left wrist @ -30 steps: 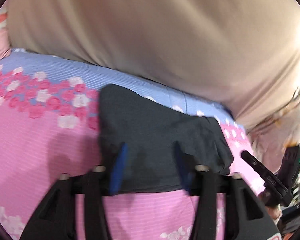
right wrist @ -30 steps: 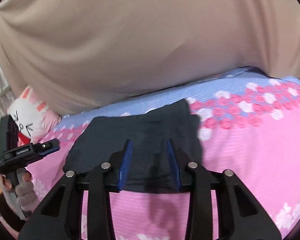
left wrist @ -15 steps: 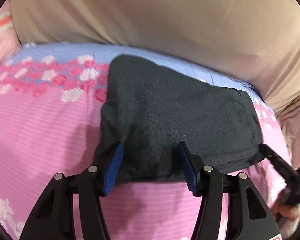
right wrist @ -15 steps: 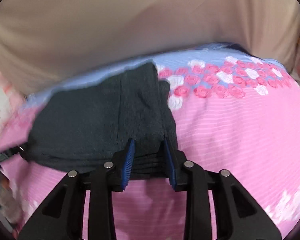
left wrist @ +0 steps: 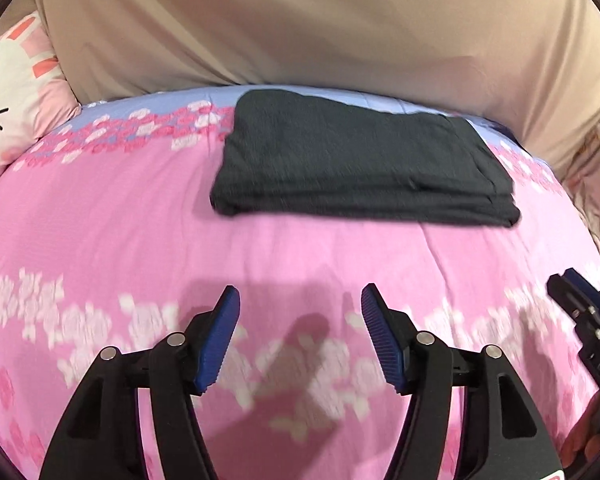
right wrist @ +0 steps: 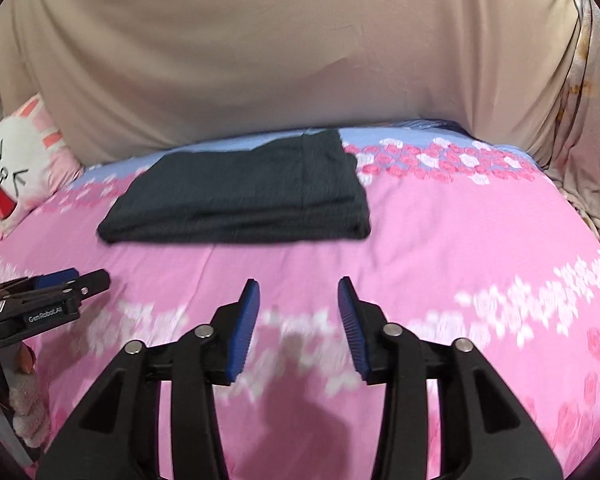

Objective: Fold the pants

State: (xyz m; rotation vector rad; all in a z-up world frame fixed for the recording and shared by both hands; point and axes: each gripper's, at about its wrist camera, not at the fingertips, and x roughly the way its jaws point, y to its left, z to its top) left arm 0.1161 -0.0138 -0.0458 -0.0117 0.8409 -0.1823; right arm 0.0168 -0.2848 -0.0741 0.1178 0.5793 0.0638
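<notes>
Dark charcoal knit pants (left wrist: 360,168) lie folded near the pink floral bed's (left wrist: 300,264) far edge; soft, limp, best gripped at stacked edges. Left tool (left wrist: 300,334) and right tool (right wrist: 299,326) hover wide, empty.

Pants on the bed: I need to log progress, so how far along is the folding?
Done: the dark pants lie as a compact layered rectangle on the pink floral bedspread. In hand: nothing; the left claw and right claw are both open, short of the bundle. Left: seemingly nothing, unless the uneven far edge needs tidying.
</notes>
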